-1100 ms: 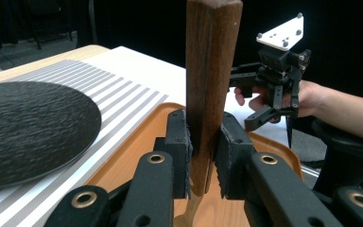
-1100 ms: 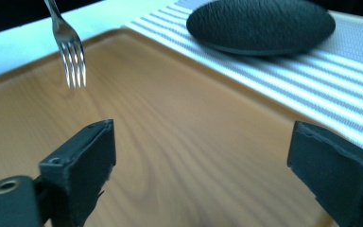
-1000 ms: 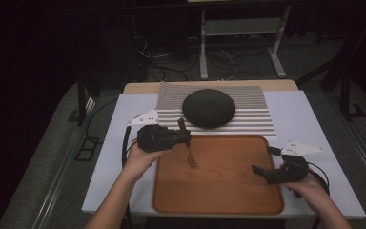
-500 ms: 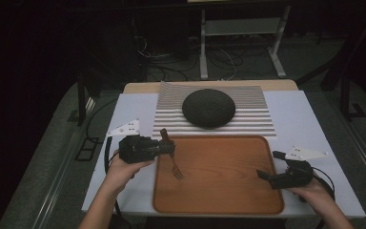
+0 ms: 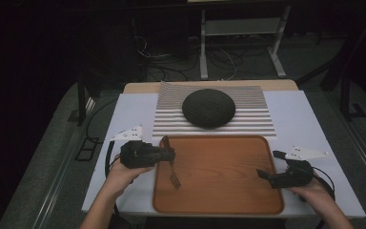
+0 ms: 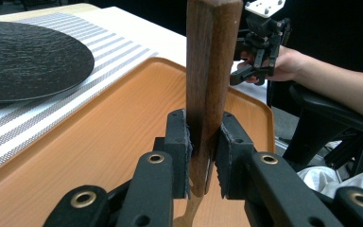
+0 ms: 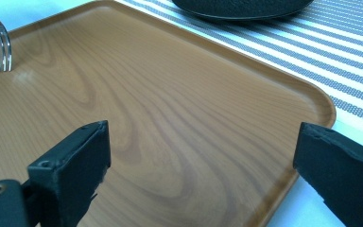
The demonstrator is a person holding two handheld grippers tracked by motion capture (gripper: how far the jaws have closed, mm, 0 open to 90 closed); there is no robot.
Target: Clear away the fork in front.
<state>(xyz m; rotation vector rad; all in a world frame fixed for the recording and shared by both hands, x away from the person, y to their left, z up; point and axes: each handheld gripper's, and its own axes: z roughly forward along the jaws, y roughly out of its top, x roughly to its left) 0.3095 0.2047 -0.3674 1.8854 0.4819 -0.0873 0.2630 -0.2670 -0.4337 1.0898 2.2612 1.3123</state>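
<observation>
Wooden-handled fork [image 5: 171,167], metal tines

White-covered table [image 5: 124,109] carries striped mat [image 5: 257,119] (far side), wooden tray [image 5: 219,191] near front edge.

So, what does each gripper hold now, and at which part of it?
The left gripper holds a fork by its wooden handle, jaws clamped on its lower part, tines hanging over the tray. The right gripper holds nothing; its jaws stand open.
</observation>
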